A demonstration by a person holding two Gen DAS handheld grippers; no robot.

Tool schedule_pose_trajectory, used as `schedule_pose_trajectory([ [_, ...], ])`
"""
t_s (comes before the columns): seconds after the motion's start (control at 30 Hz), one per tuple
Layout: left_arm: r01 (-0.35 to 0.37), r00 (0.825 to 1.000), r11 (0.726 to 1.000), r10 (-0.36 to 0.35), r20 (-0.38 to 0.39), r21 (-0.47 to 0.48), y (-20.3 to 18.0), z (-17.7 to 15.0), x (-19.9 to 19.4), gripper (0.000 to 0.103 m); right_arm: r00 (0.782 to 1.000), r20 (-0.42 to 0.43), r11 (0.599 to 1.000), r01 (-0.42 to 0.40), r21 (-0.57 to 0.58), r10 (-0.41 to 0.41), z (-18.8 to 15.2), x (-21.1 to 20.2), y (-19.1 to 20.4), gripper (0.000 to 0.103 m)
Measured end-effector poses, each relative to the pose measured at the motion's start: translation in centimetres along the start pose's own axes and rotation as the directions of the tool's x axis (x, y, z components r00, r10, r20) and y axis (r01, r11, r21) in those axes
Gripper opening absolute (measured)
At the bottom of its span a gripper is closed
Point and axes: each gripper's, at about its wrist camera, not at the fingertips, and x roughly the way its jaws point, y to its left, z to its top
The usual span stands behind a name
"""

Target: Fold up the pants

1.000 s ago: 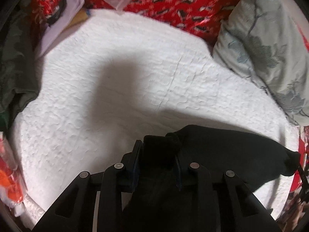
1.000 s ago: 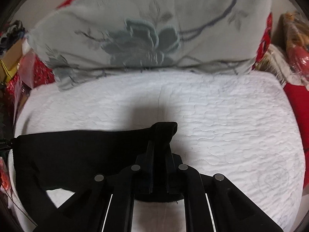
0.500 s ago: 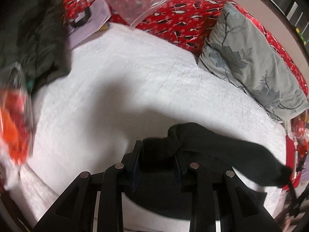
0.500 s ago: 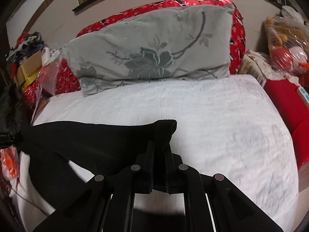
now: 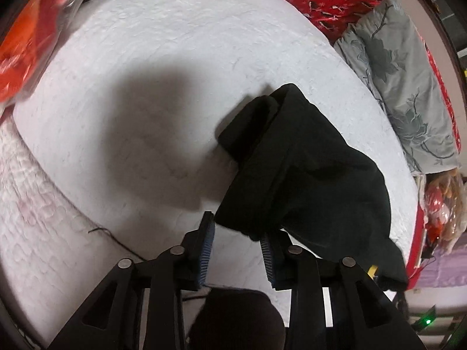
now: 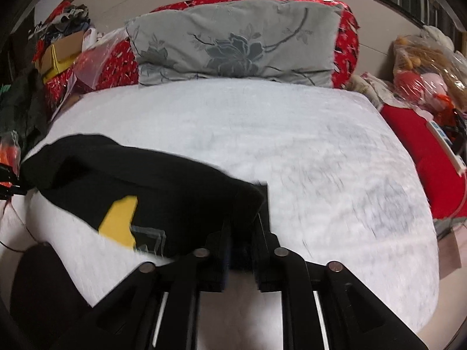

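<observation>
1. Pants [image 5: 306, 175], black, lie bunched on the near half of a bed covered by a white quilted bedspread [image 5: 175, 43]; one end hangs off the bed's near edge.
2. Left gripper [image 5: 236, 239] points forward and down over the bed's near edge. Its jaws stand apart, blue ribbed pads [image 5: 207, 245] showing, with bare bedspread visible in the gap. The pants' lower edge droops just above the fingertips and overlaps the right-side one; the fabric is not pinched.
3. Right gripper [image 6: 243, 233] points toward the head of the bed, held low and roughly level. Its jaws are narrow and closed on a thick fold of the pants [image 6: 146, 192], which trail from it to the left across the bedspread [image 6: 292, 134].
4. A yellow patch [image 6: 119, 221] shows on the pants' underside near the right gripper.
5. A grey pillow [image 6: 233, 46] with a floral pattern lies across the head of the bed, resting against a red patterned cushion [image 6: 347, 38].
6. Bagged soft toys [image 6: 423, 67] sit to the right of the bed; boxes and clothes [image 6: 58, 46] are piled to the left.
</observation>
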Motion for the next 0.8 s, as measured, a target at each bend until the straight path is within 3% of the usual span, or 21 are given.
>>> schedule_pose_trajectory([
  [0.07,0.007,1.000,1.000,-0.007,0.018,-0.005,0.4,-0.4,-1.0,0.036,1.000,-0.014,1.000,0.021,0.019,-0.020,-0.8,-0.7,-0.9,0.031],
  [0.13,0.017,0.999,1.000,-0.016,0.034,-0.008,0.6,-1.0,-1.9,0.039,0.999,-0.032,0.998,0.045,0.051,-0.043,-1.2,-1.2,-2.0,0.032],
  [0.2,0.039,0.998,0.999,-0.038,0.042,-0.012,0.5,-1.7,-2.7,0.050,0.997,-0.055,0.989,0.059,0.134,-0.052,-1.6,-2.0,-3.8,0.032],
  [0.33,0.077,0.996,0.997,-0.077,0.034,-0.002,0.0,-3.0,-3.4,0.054,0.997,-0.055,0.939,-0.023,0.343,0.045,-1.5,-2.9,-6.9,0.040],
  [0.43,0.095,0.995,0.995,-0.095,0.022,0.017,-1.5,-3.0,-3.0,0.059,0.982,-0.056,0.867,-0.132,0.481,0.181,-1.4,-2.3,-7.6,0.049],
  [0.57,0.089,0.996,0.996,-0.089,0.002,0.024,-3.0,-1.8,-1.0,0.061,0.927,-0.029,0.717,-0.268,0.643,0.373,-1.6,-0.7,-6.8,0.049],
  [0.63,0.078,0.997,0.997,-0.078,-0.005,0.016,-3.3,-0.8,0.1,0.061,0.906,-0.021,0.665,-0.294,0.686,0.422,-1.5,0.4,-6.1,0.049],
  [0.8,0.079,0.997,0.997,-0.079,-0.001,-0.023,-3.8,1.1,1.9,0.061,0.888,-0.016,0.588,-0.291,0.754,0.460,-1.1,2.5,-5.0,0.049],
])
